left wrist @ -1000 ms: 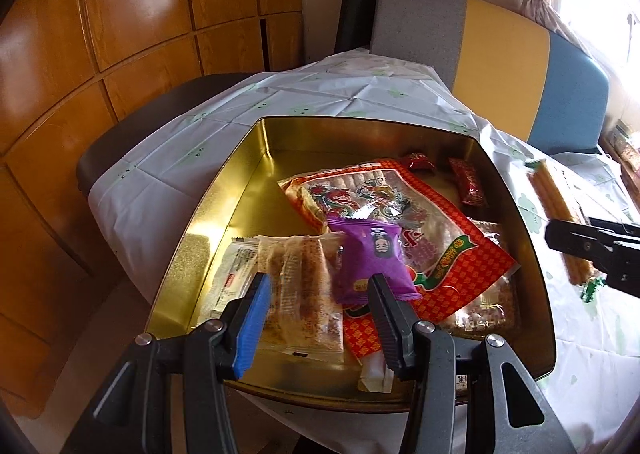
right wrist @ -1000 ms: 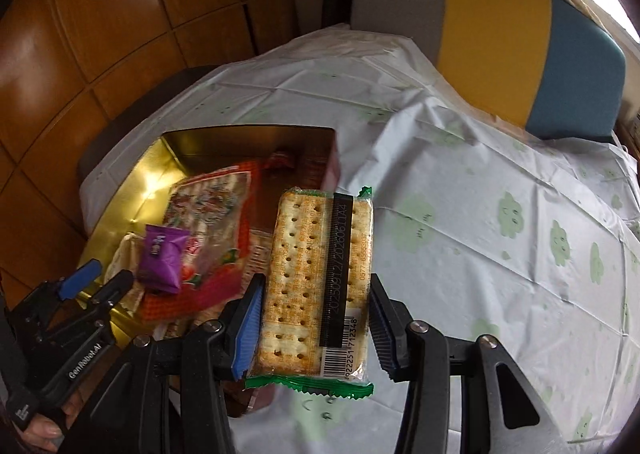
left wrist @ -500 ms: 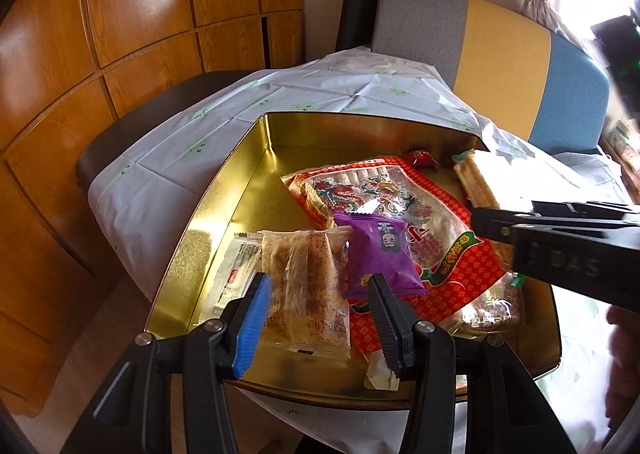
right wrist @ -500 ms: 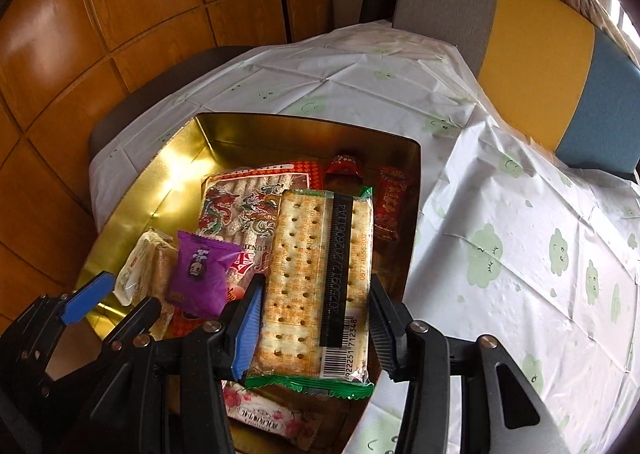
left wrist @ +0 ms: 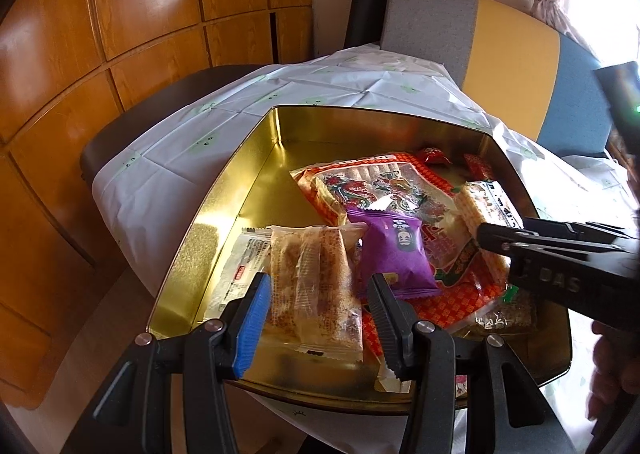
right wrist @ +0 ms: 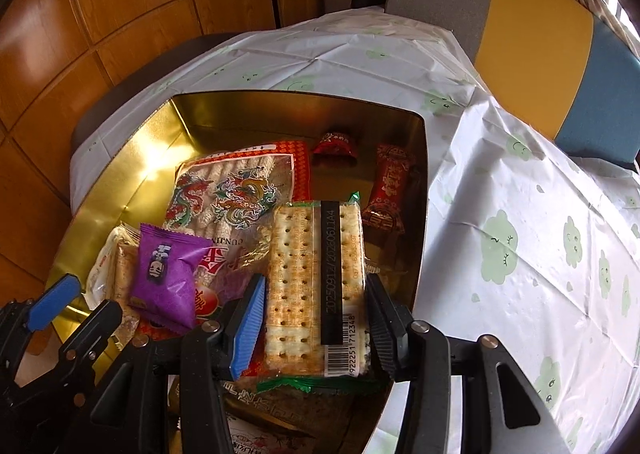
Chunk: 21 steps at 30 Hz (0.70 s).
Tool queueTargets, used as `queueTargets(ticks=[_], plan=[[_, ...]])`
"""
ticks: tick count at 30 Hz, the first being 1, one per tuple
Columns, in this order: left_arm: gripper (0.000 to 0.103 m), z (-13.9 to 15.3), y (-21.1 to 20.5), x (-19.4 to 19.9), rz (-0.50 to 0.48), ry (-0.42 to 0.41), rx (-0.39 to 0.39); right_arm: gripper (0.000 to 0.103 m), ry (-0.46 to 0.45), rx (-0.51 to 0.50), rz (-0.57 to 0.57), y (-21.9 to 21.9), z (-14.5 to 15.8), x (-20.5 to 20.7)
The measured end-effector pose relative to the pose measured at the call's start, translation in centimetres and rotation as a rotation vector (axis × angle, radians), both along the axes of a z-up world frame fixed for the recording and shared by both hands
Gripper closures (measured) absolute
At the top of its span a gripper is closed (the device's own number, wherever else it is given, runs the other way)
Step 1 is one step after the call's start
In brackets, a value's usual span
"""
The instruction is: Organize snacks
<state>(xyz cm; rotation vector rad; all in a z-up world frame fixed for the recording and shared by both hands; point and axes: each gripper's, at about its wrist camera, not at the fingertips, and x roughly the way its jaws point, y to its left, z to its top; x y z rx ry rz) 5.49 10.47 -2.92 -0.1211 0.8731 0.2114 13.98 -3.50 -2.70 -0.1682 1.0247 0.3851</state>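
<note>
Black-framed, the right gripper (right wrist: 316,318) clamps a clear pack of crackers (right wrist: 316,278) between its blue pad and its black one, holding it over the near right part of the gold tin (right wrist: 120,182). Beside it the left gripper (left wrist: 316,314) hangs above the tin's near edge with its jaws partly apart and nothing pinched; a clear-wrapped crispy bar (left wrist: 312,282) lies in the tin just under the gap. Next to that bar sits a purple snack packet (left wrist: 392,250), resting on a big red bag with dragons printed on it (left wrist: 372,190). Farther back in the tin lie a small red candy (right wrist: 336,148) and a longer red wrapped sweet (right wrist: 388,190), side by side and apart. The tin stands on a white tablecloth dotted with green clouds (right wrist: 520,238). Beyond the table is a bench back in grey, yellow and blue (right wrist: 532,22), with wooden wall panels (left wrist: 120,14) to the left.
</note>
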Motion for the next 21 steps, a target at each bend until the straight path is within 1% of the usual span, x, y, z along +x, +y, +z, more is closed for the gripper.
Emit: queueTargets(ticks=[7, 10, 11, 12, 14, 17, 21], plan=[[0.052, 0.0, 0.1, 0.0, 0.002, -0.003, 0.0, 0.052, -0.086, 0.032, -0.02, -1.0, 2.0, -2.4], [0.052, 0.1, 0.1, -0.2, 0.0, -0.003, -0.002, 0.052, -0.146, -0.033, -0.03, -0.5, 2.4, -2.3], [0.051, 0.2, 0.0, -0.2, 0.001, -0.008, -0.001, 0.052, -0.151, -0.045, -0.046, -0.5, 2.5, -2.2], [0.047, 0.2, -0.1, -0.3, 0.001, -0.01, 0.002, 0.052, -0.151, -0.031, -0.064, -0.8, 2.7, -2.1], [0.043, 0.4, -0.3, -0.4, 0.001, -0.018, 0.007, 0.052, -0.157, 0.001, -0.09, -1.6, 3.1, -2.7], [0.043, 0.6, -0.9, -0.7, -0.004, -0.027, 0.025, 0.052, -0.193, 0.009, -0.105, -2.4, 3.5, -4.5], [0.037, 0.5, -1.6, -1.6, -0.012, -0.05, 0.026, 0.052, -0.208, 0.021, -0.158, -3.9, 3.3, -6.9]])
